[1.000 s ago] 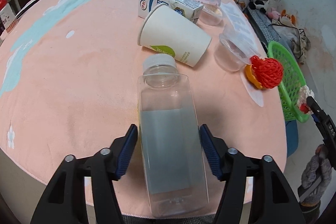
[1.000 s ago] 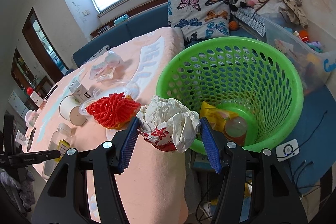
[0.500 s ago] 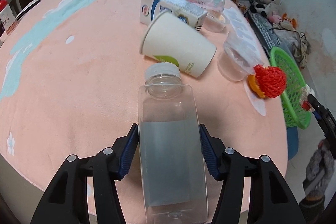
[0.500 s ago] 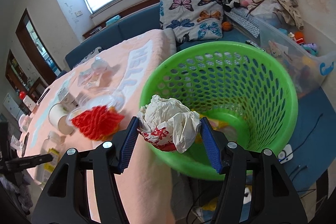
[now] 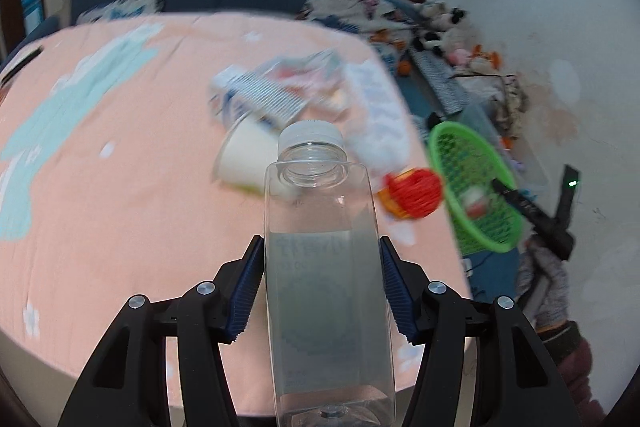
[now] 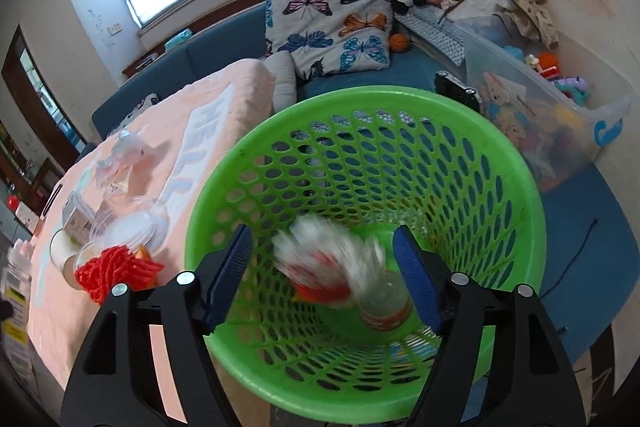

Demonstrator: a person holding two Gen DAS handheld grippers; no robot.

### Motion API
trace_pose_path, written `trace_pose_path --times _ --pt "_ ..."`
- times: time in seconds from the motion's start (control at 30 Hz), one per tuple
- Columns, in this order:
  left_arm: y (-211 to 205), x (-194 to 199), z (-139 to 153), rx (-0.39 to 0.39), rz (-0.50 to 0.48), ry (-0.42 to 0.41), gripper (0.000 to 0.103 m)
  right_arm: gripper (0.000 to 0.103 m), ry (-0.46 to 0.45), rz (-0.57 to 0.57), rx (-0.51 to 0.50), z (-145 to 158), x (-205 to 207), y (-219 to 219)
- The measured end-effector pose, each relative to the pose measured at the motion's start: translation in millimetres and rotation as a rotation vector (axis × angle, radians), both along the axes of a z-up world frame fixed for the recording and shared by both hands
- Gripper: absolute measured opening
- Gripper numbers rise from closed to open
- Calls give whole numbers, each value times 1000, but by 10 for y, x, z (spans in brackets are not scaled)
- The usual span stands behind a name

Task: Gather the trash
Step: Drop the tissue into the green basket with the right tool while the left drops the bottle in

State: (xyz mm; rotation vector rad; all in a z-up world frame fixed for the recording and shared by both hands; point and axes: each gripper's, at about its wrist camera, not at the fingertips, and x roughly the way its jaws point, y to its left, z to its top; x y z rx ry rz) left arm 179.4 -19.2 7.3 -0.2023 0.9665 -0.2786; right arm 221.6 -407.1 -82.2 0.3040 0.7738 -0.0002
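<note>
We opened the right hand-held gripper [image 6: 322, 261] above the green basket [image 6: 400, 99]; the crumpled wrapper [image 6: 328, 259] dropped inside. The left hand-held gripper [image 5: 320, 287] clamped the clear bottle [image 5: 326, 291]; carry it over the basket's rim before releasing.

We see a clear square bottle [image 5: 325, 291], white-capped, clamped lengthwise; a blurred white-and-red paper wad [image 6: 328, 263], probably falling, inside the green basket [image 6: 516, 195].
</note>
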Motion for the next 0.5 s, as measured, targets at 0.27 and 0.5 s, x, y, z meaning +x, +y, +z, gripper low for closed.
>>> trace_pose_path --times 0.27,0.5 --pt "-813 455 301 -13 -203 -51 55 75 -15 -33 18 34 -139 -150" --pt "-1751 931 283 4 -393 -32 55 76 -39 -56 2 97 -458 -252"
